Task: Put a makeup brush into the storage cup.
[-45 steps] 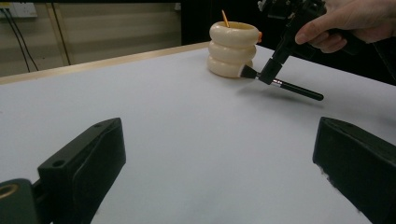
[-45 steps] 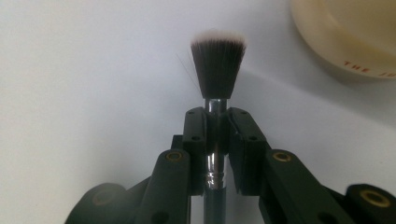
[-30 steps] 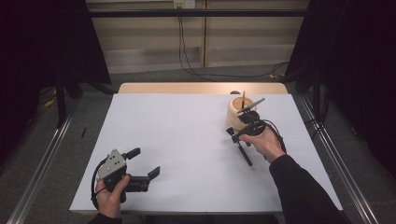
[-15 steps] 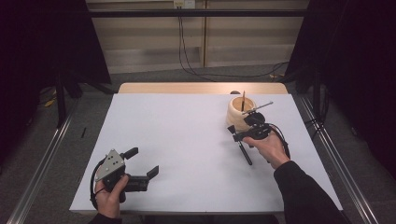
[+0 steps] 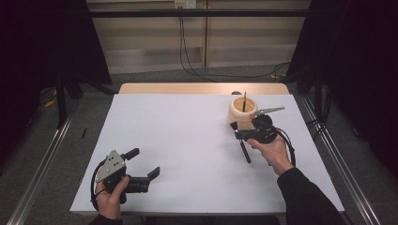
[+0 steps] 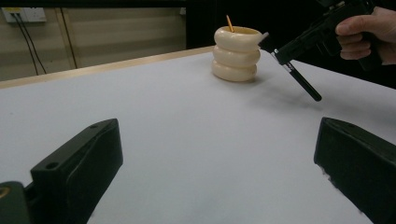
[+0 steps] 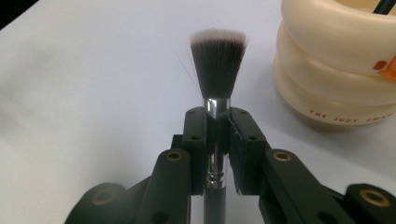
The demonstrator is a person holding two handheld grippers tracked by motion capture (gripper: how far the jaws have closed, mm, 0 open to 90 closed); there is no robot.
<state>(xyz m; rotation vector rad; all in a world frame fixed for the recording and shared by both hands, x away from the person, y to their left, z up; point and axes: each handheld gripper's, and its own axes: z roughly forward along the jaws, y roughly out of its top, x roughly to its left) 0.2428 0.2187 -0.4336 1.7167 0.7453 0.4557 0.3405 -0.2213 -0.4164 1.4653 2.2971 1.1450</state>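
My right gripper (image 5: 240, 136) is shut on a makeup brush (image 7: 218, 65), clamped just below its silver ferrule. The dark, white-tipped bristles point toward a cream ribbed cup (image 5: 243, 112) that stands close beside them, at the table's back right. The brush's black handle (image 5: 245, 153) slants down toward the person. A thin stick (image 5: 244, 100) stands in the cup. The left gripper view has the cup (image 6: 236, 53) and the brush handle (image 6: 302, 80) far off. My left gripper (image 5: 143, 162) rests open near the front left, nothing between its jaws.
The white table top (image 5: 187, 140) has a wooden strip along its far edge (image 5: 202, 88). Metal rails (image 5: 42, 159) run along both sides on the floor, and cables hang by the back wall (image 5: 187, 47).
The right hand has drifted slightly to the right with the brush, staying beside the cup. The left gripper has hardly moved.
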